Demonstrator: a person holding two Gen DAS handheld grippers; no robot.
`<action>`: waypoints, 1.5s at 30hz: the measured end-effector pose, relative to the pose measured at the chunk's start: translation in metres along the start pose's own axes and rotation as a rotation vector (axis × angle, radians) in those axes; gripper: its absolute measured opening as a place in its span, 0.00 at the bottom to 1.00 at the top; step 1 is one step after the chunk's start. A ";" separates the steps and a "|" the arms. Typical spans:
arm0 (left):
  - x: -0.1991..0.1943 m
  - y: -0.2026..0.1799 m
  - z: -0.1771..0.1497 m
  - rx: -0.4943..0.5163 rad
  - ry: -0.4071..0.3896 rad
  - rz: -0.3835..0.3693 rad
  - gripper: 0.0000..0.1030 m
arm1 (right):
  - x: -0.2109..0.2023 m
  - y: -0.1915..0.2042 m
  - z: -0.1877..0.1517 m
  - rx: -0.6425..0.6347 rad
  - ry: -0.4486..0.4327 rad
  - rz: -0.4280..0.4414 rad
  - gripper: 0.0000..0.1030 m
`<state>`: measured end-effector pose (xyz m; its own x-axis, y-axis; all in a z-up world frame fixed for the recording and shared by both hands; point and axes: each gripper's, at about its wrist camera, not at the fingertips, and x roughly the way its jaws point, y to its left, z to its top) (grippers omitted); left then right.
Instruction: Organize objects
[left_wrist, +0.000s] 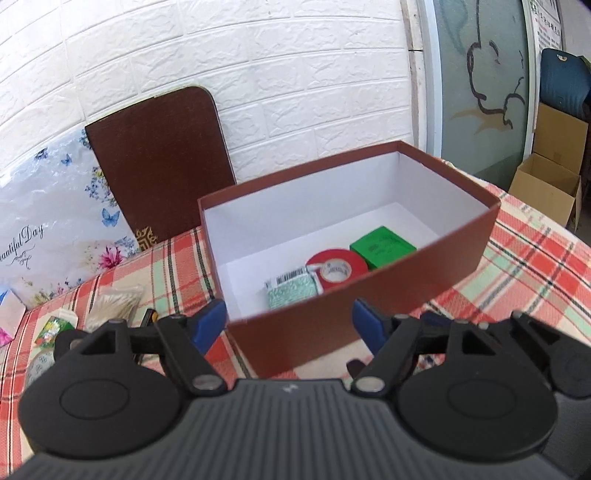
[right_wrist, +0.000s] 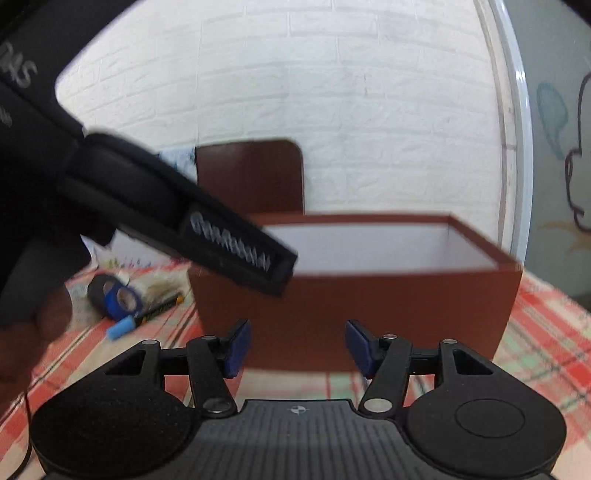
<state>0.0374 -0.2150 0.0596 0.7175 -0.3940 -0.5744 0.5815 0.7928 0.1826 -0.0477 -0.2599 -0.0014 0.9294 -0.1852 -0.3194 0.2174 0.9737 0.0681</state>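
Fingers (left_wrist: 207, 319) spread wide, both grippers (empty), facing box (left_wrist: 369, 295).

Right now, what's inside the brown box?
In the brown box: red tape roll, green packet, teal-patterned packet. Its near wall hides the front floor strip.

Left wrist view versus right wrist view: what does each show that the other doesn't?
Only the left wrist view looks into the box, showing the red tape roll, green packet and barcoded packet. Only the right wrist view shows the dark tape rolls, blue eraser-like block and the left gripper's body crossing the frame. Both show the box and leaning brown lid.
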 end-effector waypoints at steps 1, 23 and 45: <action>-0.002 0.001 -0.004 -0.003 0.007 0.003 0.75 | 0.000 0.001 -0.004 0.004 0.025 0.005 0.56; 0.009 0.068 -0.087 -0.122 0.158 0.143 0.75 | 0.012 0.050 -0.027 -0.094 0.219 0.141 0.56; 0.023 0.210 -0.162 -0.351 0.160 0.412 0.88 | 0.082 0.124 -0.012 -0.209 0.283 0.310 0.56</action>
<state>0.1144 0.0178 -0.0443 0.7751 0.0345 -0.6309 0.0835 0.9842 0.1564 0.0518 -0.1530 -0.0307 0.8171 0.1335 -0.5609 -0.1489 0.9887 0.0184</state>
